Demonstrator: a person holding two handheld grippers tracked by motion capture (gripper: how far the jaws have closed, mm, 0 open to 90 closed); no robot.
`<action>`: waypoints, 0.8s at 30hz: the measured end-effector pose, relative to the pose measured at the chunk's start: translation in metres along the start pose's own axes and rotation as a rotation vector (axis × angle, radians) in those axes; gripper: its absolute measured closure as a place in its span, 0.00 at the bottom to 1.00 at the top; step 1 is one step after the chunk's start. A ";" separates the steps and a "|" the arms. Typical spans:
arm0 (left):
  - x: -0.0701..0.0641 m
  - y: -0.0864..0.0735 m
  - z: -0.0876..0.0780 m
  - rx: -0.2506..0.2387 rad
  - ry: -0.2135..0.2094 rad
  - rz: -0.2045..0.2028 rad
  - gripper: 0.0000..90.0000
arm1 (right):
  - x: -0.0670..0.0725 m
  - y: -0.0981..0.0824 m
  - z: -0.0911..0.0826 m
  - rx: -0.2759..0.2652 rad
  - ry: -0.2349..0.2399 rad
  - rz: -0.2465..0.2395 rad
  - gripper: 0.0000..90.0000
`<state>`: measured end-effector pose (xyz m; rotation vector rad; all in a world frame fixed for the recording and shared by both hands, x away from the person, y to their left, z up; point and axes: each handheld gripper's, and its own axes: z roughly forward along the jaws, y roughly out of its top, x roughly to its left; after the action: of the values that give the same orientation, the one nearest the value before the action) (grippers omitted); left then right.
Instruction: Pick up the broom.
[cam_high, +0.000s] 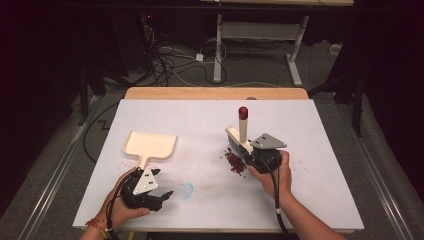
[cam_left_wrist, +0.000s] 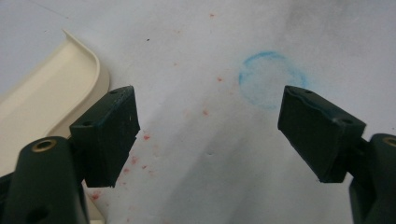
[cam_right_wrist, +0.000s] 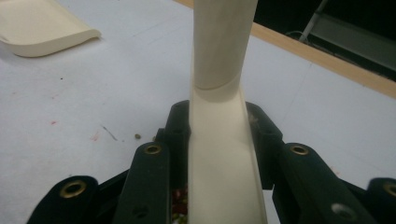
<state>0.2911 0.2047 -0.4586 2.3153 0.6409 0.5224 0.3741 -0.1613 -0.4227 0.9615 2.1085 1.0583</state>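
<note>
room: brush (cam_high: 242, 131) sat mid-table (cam_high: 320, 165), far from edges
right gripper (cam_high: 256, 152): clamped on brush, red crumbs (cam_high: 234, 162) just beside
left gripper (cam_high: 159, 189): wide open, empty, dustpan (cam_high: 150, 145) beside

Left gripper (cam_high: 161, 196) and right gripper (cam_high: 246, 152): black bodies, each topped by a grey three-cornered plate and trailing a black cable. Blocky black fingers (cam_left_wrist: 106, 135) on arms with brass-ringed screw holes. Red-and-yellow band on the left wrist.

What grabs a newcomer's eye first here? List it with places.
The cream hand brush with a red-tipped handle stands right of centre, clamped in the right claw over a small heap of dark red crumbs. A cream plastic dustpan lies at left, beside the open left claw.
</note>
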 end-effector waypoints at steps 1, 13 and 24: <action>0.000 0.000 0.000 0.001 0.000 0.000 0.22 | -0.004 0.001 0.001 -0.010 0.002 -0.007 0.75; -0.001 0.002 0.006 0.028 -0.013 0.008 0.22 | -0.052 0.010 0.045 -0.085 0.255 -0.214 0.75; -0.001 0.000 0.005 0.031 -0.021 0.004 0.22 | -0.058 0.005 0.049 -0.072 0.515 -0.381 0.75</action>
<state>0.2928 0.2013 -0.4626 2.3486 0.6380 0.4928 0.4456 -0.1855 -0.4330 0.2372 2.5027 1.2577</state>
